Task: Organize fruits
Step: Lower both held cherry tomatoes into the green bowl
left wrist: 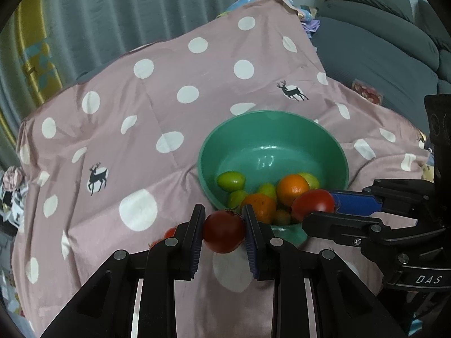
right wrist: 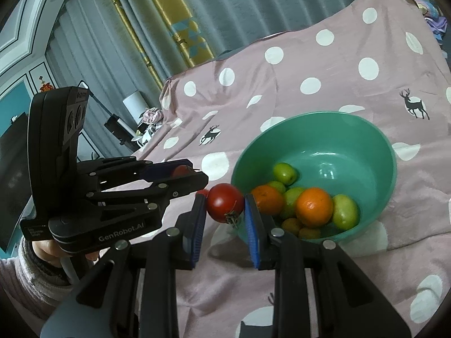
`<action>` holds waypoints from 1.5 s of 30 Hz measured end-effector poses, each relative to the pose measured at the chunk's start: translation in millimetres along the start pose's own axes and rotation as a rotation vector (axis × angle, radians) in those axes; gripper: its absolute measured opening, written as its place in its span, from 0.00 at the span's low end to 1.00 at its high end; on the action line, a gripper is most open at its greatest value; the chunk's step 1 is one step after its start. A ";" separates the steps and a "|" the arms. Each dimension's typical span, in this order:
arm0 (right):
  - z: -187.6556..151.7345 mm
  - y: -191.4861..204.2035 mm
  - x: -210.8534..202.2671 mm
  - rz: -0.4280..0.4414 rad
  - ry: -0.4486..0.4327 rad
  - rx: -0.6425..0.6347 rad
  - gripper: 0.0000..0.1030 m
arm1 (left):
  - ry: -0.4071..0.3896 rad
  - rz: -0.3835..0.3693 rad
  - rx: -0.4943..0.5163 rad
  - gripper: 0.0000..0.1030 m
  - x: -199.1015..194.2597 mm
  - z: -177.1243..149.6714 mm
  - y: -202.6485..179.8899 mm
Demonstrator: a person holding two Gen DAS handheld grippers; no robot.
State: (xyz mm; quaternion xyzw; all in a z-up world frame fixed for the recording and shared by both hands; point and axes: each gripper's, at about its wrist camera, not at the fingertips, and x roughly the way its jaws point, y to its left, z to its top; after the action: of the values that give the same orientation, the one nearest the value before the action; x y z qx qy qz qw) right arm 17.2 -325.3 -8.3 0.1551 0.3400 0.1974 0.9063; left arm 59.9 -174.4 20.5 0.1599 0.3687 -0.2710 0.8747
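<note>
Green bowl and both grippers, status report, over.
Left gripper shut on a tomato. Right gripper shut on another tomato. Green bowl holds oranges and green fruits. Nothing blocking.

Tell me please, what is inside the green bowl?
The green bowl holds two oranges, several green fruits and smaller orange ones. Its far half is bare. Anything beneath the pile is covered, and the right fingers hide the near rim.

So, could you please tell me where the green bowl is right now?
The green bowl sits on the pink polka-dot cloth, just beyond both grippers and right of centre in both wrist views, holding oranges and green fruits.
</note>
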 end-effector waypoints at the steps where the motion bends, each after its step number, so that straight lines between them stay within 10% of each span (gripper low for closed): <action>1: 1.2 -2.0 0.8 -0.004 -0.001 0.002 0.27 | 0.000 -0.002 0.002 0.27 1.2 1.8 -0.1; 45: 10.3 -48.4 22.4 -0.150 0.065 0.024 0.27 | 0.089 -0.051 0.078 0.27 72.2 29.4 -14.9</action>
State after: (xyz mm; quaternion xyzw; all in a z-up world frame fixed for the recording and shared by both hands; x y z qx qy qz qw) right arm 51.9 -358.7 -33.4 0.1336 0.3822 0.1295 0.9052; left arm 109.5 -226.1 -13.6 0.1961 0.4004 -0.3000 0.8434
